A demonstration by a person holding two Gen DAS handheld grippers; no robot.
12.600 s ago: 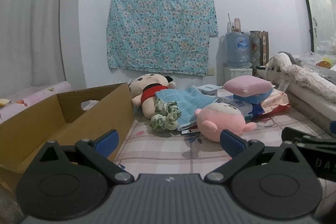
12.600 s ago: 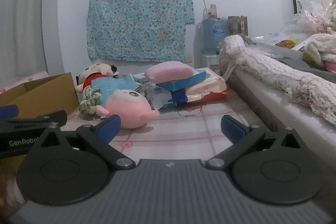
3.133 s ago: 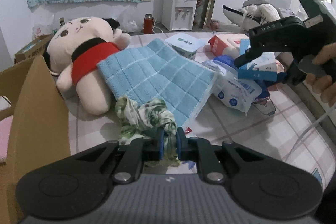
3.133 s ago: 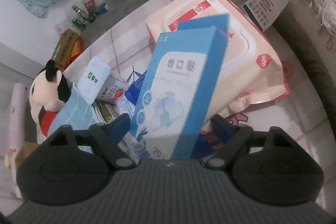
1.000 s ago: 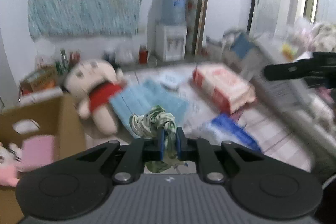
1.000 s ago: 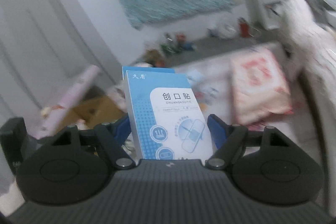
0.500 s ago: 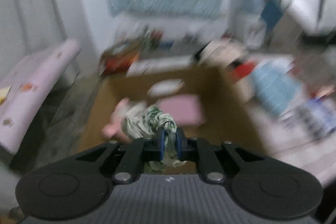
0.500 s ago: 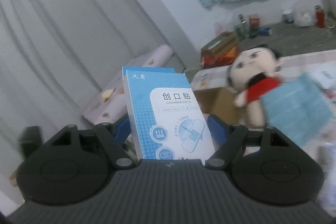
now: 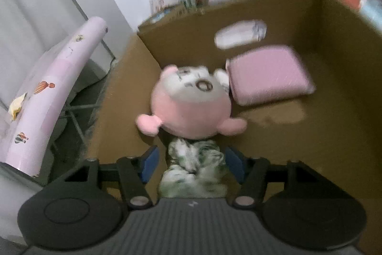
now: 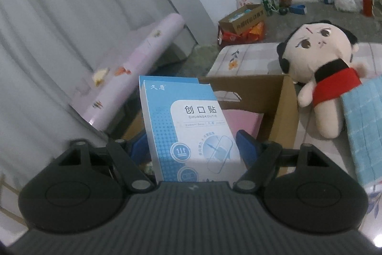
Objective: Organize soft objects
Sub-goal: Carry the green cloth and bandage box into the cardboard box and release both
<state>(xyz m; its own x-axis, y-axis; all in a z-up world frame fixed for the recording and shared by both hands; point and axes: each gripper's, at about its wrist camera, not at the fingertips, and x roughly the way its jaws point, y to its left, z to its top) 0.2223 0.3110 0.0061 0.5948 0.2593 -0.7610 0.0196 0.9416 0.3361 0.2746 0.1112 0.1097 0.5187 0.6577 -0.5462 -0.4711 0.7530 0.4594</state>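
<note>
My left gripper (image 9: 192, 165) points down into the brown cardboard box (image 9: 334, 92). Its jaws are opening, and the green-and-white cloth (image 9: 193, 159) sits loose between the blue pads (image 9: 149, 164), which stand clear of it. Inside the box lie a round pink plush (image 9: 191, 106) and a pink cushion (image 9: 267, 75). In the right wrist view, my right gripper (image 10: 192, 147) is shut on a blue-and-white plaster box (image 10: 188, 121), held upright near the cardboard box (image 10: 286, 111). A doll with a red band (image 10: 320, 63) and a blue towel (image 10: 365, 123) lie to the right of it.
A pink patterned roll (image 9: 47, 92) leans at the left of the cardboard box, in front of grey curtains. On the floor by the far wall stand bottles, bags and a small carton (image 10: 243, 18). The checked bedcover (image 10: 248, 59) runs behind the box.
My left gripper has swung left over the cardboard box, tipped downward, and opened off the cloth. My right gripper has swung left with the plaster box, toward the cardboard box.
</note>
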